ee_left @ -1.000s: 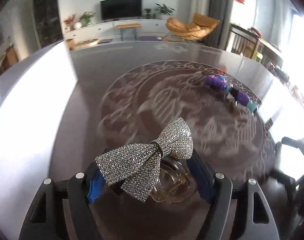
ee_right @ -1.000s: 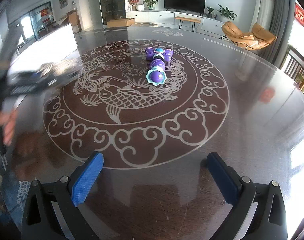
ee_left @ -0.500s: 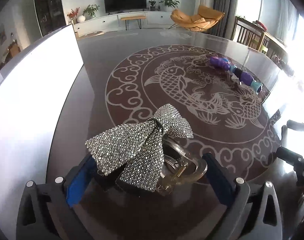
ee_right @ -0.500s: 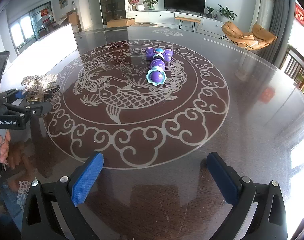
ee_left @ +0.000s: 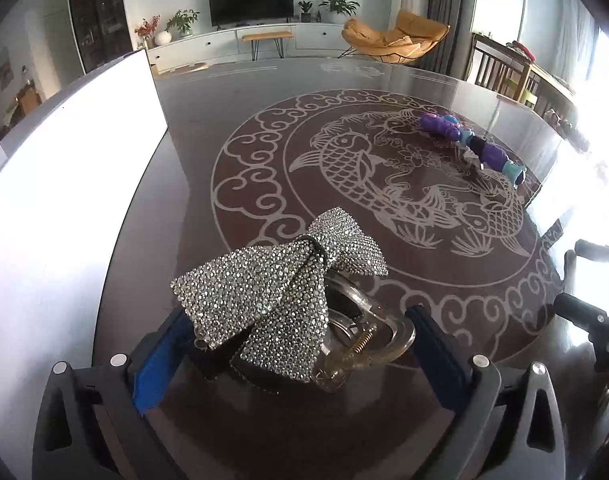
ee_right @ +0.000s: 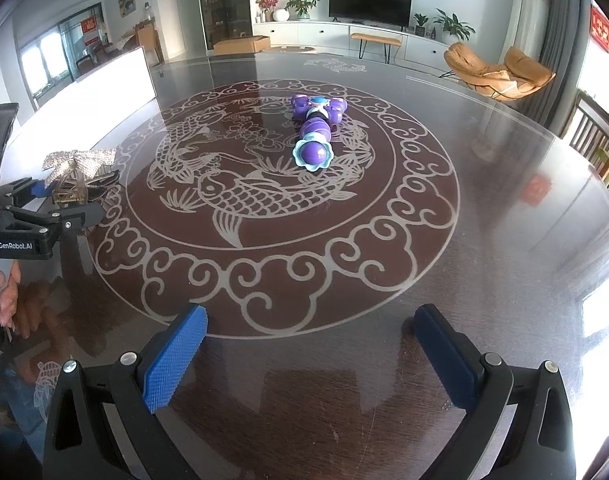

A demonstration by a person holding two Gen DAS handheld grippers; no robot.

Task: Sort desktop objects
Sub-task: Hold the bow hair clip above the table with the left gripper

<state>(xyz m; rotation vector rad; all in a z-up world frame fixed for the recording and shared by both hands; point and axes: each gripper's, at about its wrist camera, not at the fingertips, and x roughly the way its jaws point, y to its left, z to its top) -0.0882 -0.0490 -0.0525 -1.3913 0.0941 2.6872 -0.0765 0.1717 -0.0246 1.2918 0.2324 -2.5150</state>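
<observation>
Two tools low over the dark table (ee_right: 504, 240), left tool (ee_left: 300, 356) spread wide around rhinestone bow hair clip (ee_left: 280, 296) lying near the table's left edge, pads clear, right tool (ee_right: 310, 356) wide open, empty, purple toy (ee_right: 314, 132) beyond at the table's middle.

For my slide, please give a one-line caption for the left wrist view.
Open left claw around a rhinestone bow hair clip lying on the glossy fish-pattern table.
</observation>
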